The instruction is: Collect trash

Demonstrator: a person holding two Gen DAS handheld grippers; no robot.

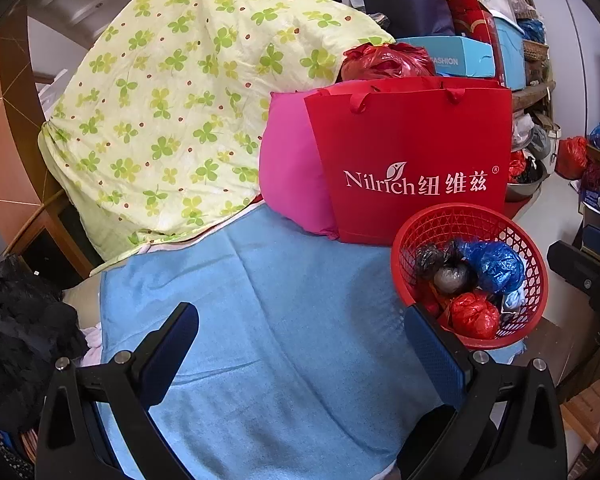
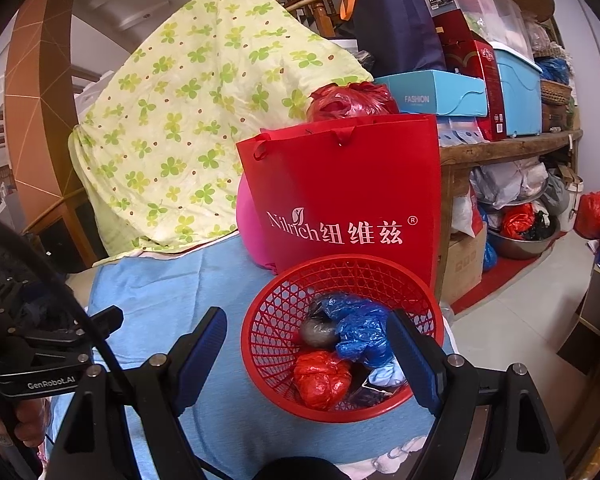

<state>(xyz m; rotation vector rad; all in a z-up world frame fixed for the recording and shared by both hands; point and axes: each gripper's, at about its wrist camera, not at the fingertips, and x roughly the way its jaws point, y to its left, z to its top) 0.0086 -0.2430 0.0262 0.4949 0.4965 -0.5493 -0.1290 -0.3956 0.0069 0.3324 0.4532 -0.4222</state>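
A red mesh basket (image 1: 420, 232) (image 2: 284, 300) sits on a blue cloth (image 1: 284, 300) (image 2: 172, 280). It holds balled plastic trash: a blue bag (image 1: 496, 266) (image 2: 356, 328), a red bag (image 1: 474, 316) (image 2: 322, 378) and a grey ball (image 1: 454, 278) (image 2: 318, 332). My left gripper (image 1: 302, 330) is open and empty over the cloth, left of the basket. My right gripper (image 2: 308, 336) is open and empty, its fingers on either side of the basket's near half. The left gripper also shows at the left edge of the right wrist view (image 2: 100, 318).
A red Nilrich paper bag (image 1: 416, 160) (image 2: 348, 196) stands behind the basket, with a pink cushion (image 1: 292, 168) beside it. A clover-print quilt (image 1: 180, 100) (image 2: 188, 112) is heaped at the back left. Boxes and shelves (image 2: 512, 80) crowd the right.
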